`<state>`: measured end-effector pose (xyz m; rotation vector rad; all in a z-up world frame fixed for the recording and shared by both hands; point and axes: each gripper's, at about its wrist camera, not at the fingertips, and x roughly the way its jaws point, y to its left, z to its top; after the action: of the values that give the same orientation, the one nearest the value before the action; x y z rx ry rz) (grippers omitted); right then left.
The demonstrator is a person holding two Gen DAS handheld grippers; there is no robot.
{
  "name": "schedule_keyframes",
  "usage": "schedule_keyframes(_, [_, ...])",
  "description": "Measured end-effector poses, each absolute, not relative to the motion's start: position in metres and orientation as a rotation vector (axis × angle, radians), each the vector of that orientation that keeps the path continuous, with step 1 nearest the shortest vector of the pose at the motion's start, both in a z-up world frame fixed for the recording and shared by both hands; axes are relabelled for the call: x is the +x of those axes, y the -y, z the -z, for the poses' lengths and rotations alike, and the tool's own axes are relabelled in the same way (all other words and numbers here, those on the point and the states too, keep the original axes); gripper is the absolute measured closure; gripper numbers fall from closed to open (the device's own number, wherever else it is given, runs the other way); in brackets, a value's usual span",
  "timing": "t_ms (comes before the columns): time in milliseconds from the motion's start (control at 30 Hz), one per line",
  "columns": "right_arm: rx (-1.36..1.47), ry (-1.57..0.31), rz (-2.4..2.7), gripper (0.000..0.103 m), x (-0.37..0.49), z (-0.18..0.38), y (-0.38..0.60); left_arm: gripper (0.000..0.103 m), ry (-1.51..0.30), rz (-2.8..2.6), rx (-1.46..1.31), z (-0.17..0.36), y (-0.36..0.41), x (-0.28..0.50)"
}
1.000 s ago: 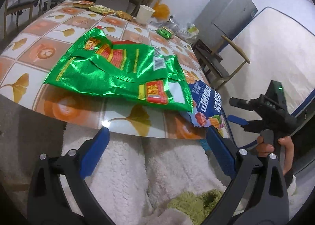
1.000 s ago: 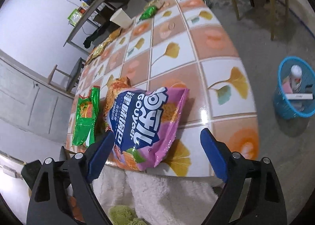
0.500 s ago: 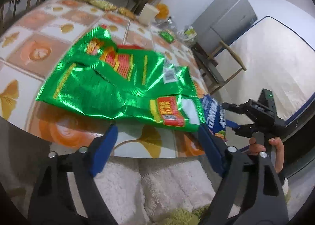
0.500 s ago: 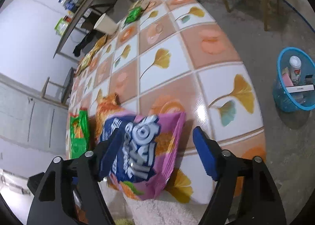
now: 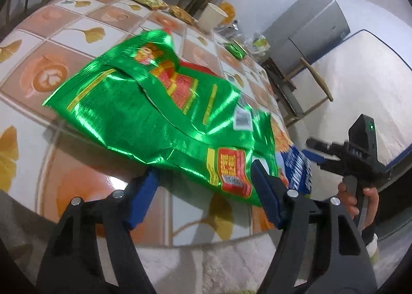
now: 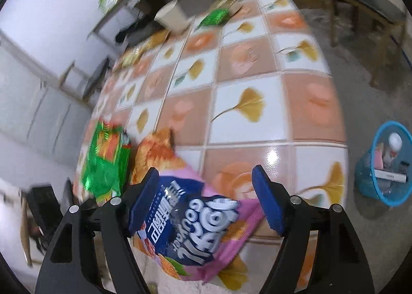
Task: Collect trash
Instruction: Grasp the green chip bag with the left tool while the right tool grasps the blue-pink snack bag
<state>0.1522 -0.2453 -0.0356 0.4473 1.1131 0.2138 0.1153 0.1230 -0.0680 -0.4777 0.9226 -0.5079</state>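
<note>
Right tongs straddle the pink-and-blue snack bag at the table edge.

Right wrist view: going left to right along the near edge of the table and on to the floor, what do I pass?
Green snack bag → pink and blue snack bag → bare table corner → blue basket on the floor.
</note>
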Motion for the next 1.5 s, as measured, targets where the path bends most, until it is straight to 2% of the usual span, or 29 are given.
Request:
schedule_keyframes(467, [0.229, -1.238, -0.369, 0.031, 0.123, 0.055, 0.191, 0.036, -0.886, 0.38, -0.501, 0.068, -0.143, 0.147])
schedule_keyframes(767, [0.172, -1.16, -0.266, 0.049, 0.11, 0.048, 0.188, 0.036, -0.869, 0.322, -0.521, 0.064, -0.155, 0.13])
schedule_keyframes(900, [0.251, -1.147, -0.202, 0.052, 0.111, 0.05, 0.204, 0.036, -0.847, 0.277, -0.53, 0.059, -0.165, 0.112])
schedule_keyframes(1000, [0.325, -1.146, -0.185, 0.052, 0.11, 0.053, 0.214, 0.036, -0.765, 0.273, -0.492, 0.042, -0.167, 0.091])
schedule_keyframes(1100, [0.372, -1.141, -0.194, 0.046, 0.105, 0.053, 0.219, 0.036, -0.672, 0.364, -0.425, 0.017, -0.153, 0.067])
schedule_keyframes(1233, [0.394, -1.11, -0.19, 0.035, 0.097, 0.05, 0.224, 0.036, -0.73, 0.553, -0.433, 0.01, -0.114, 0.058])
schedule_keyframes(1367, [0.412, -1.069, -0.165, 0.035, 0.09, 0.049, 0.232, 0.036, -0.815, 0.678, -0.413, 0.019, -0.07, 0.051])
schedule_keyframes(1467, [0.416, -1.064, -0.166, 0.056, 0.083, 0.056, 0.234, 0.036, -0.863, 0.728, -0.405, 0.027, -0.044, 0.049])
schedule_keyframes(1500, [0.45, -1.068, -0.179, 0.059, 0.08, 0.059, 0.237, 0.036, -0.881, 0.742, -0.406, 0.03, -0.036, 0.05])
